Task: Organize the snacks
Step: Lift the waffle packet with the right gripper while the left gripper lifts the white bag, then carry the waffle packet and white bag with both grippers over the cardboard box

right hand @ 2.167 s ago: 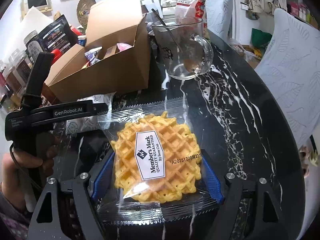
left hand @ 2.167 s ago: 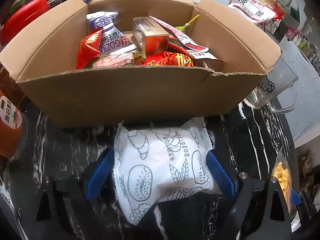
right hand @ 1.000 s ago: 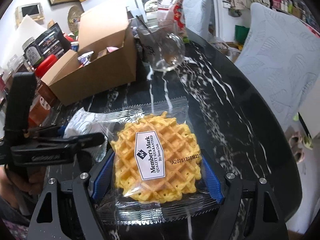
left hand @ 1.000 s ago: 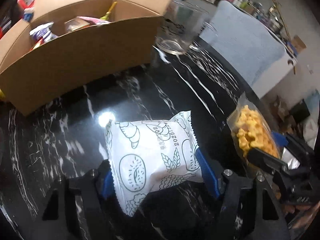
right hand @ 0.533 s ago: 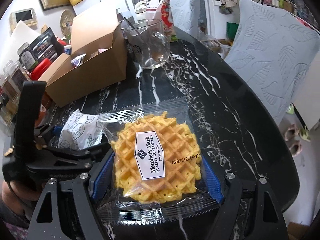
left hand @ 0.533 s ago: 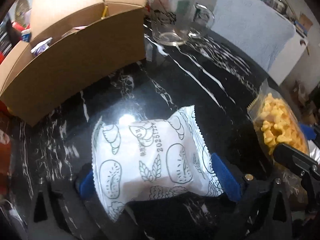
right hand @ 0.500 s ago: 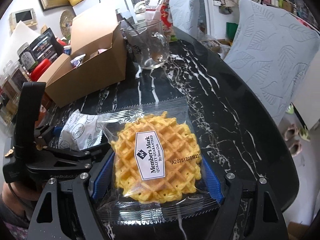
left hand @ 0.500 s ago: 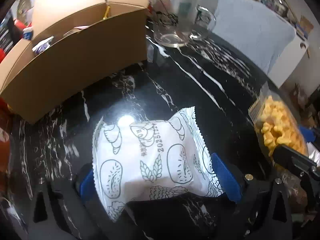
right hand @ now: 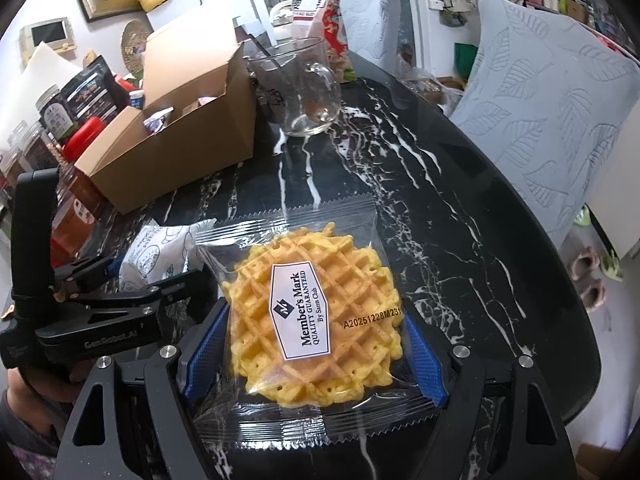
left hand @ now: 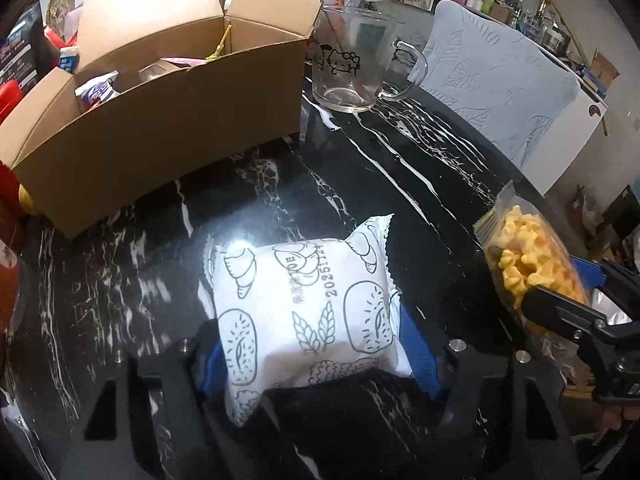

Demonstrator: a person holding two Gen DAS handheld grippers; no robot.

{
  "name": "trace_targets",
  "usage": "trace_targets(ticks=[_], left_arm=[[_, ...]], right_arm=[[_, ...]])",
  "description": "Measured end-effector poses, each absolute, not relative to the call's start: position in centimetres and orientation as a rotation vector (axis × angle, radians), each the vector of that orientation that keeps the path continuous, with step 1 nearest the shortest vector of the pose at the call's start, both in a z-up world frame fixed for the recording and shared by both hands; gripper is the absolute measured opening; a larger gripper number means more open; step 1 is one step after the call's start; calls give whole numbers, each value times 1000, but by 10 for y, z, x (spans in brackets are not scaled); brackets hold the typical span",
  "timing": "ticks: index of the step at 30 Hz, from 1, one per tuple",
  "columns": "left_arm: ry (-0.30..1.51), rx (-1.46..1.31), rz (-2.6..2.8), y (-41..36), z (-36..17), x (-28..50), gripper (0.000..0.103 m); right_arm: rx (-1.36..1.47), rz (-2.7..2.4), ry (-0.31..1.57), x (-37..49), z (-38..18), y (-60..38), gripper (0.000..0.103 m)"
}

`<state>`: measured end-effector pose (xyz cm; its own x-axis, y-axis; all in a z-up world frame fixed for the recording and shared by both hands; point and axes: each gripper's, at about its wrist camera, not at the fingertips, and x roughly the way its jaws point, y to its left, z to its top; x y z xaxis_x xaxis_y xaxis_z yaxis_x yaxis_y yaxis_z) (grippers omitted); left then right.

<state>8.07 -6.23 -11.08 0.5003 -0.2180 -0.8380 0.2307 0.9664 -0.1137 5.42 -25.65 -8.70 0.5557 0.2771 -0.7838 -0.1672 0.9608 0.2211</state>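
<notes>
A white bread packet (left hand: 304,300) with line drawings sits between the blue pads of my left gripper (left hand: 312,340), just above the black marble table (left hand: 400,168). The jaws are closing and both pads press on its sides. My right gripper (right hand: 316,340) is shut on a clear-wrapped waffle packet (right hand: 312,312), held over the table's near part. In the left wrist view the waffle packet (left hand: 528,264) shows at the right edge. An open cardboard box (left hand: 160,120) holding several snacks stands at the back left, apart from both grippers.
A glass mug (left hand: 352,68) stands right of the box. Jars with red lids (right hand: 76,200) line the left side and a red snack bag (right hand: 320,4) stands behind the mug. A pale blue covered chair (right hand: 552,92) sits beyond the table's curved right edge.
The left jaws stood wider around the white packet half a second ago and have drawn in on it. The left gripper has shifted slightly. The right gripper and waffle are unchanged.
</notes>
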Motion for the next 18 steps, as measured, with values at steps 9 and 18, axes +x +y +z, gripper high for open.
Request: trace_targets(ticks=[9, 18], left_arm=[[975, -25, -268, -46, -93, 67, 72], [930, -81, -182, -5, -75, 49, 72]], right_arm=[[104, 305, 946, 50, -85, -241, 81], [80, 417, 928, 49, -79, -200, 81]])
